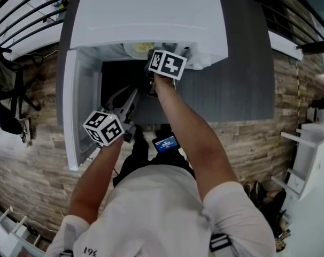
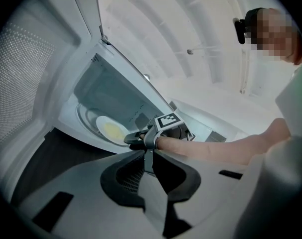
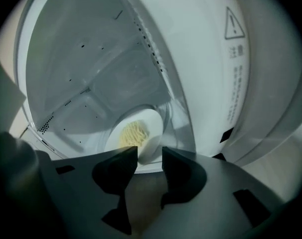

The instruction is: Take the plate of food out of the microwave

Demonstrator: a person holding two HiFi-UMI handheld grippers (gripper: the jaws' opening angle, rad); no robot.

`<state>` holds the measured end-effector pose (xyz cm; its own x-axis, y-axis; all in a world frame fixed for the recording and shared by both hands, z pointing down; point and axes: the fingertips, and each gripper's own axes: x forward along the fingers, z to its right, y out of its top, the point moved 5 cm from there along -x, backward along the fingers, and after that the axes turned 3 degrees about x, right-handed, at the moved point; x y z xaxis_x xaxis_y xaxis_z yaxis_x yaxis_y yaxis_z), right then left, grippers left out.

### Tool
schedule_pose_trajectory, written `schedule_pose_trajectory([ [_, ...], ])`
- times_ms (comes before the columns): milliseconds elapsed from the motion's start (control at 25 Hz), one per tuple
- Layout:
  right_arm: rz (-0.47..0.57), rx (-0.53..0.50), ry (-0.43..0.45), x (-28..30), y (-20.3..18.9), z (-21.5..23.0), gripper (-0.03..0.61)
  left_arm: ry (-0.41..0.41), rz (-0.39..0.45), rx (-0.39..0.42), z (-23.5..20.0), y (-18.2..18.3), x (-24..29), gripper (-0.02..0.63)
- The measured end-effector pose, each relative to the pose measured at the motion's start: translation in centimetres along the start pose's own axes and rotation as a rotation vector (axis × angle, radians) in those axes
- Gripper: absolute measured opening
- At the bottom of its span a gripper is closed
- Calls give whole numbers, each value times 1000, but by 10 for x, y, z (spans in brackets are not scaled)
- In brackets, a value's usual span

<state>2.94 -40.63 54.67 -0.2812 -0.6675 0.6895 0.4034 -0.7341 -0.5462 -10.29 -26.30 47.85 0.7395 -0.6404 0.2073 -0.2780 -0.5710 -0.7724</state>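
Observation:
A white microwave [image 1: 151,20] stands with its door [image 1: 79,106] swung open to the left. Inside, on the glass turntable, lies a white plate [image 3: 153,128] of pale yellow noodles [image 3: 133,132]; the plate [image 2: 111,130] also shows in the left gripper view. My right gripper [image 3: 150,156] is at the oven's mouth with its jaws apart, and the plate's near rim lies in the gap between the tips. The pads do not visibly press on it. My left gripper [image 2: 148,158] hangs back before the open door, jaws together and empty.
The microwave sits on a dark grey counter [image 1: 231,79] over a wood-patterned floor. A small device with a blue screen [image 1: 166,142] hangs at the person's chest. A white shelf unit [image 1: 311,154] stands at the right and a dark bag [image 1: 7,106] at the left.

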Motion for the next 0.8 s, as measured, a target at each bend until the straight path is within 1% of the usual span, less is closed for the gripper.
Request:
schedule_pose_trajectory([
  [40,1,22,12,0,0,0,147,0,-1,-1,0,0,0,37],
  [80,4,42,23,-1,0,0,115,0,-2,-1,0,-1,0,37],
  [120,7,60,33,-1,0,1,104,1,-3,-2,0,-1,-1,37],
  [400,25,152,111,-3,-1,2,60,23,-8,-18,-13,-3,1,37],
  [520,31,177,134,-6,0,3,49,47,-14,-26,-24,-1,8,37],
  [680,34,210,151,-11,4,8,44,102,-31,-36,-46,3,21,37],
  [800,33,246,163,-15,4,14,41,141,-36,-80,-66,5,32,37],
])
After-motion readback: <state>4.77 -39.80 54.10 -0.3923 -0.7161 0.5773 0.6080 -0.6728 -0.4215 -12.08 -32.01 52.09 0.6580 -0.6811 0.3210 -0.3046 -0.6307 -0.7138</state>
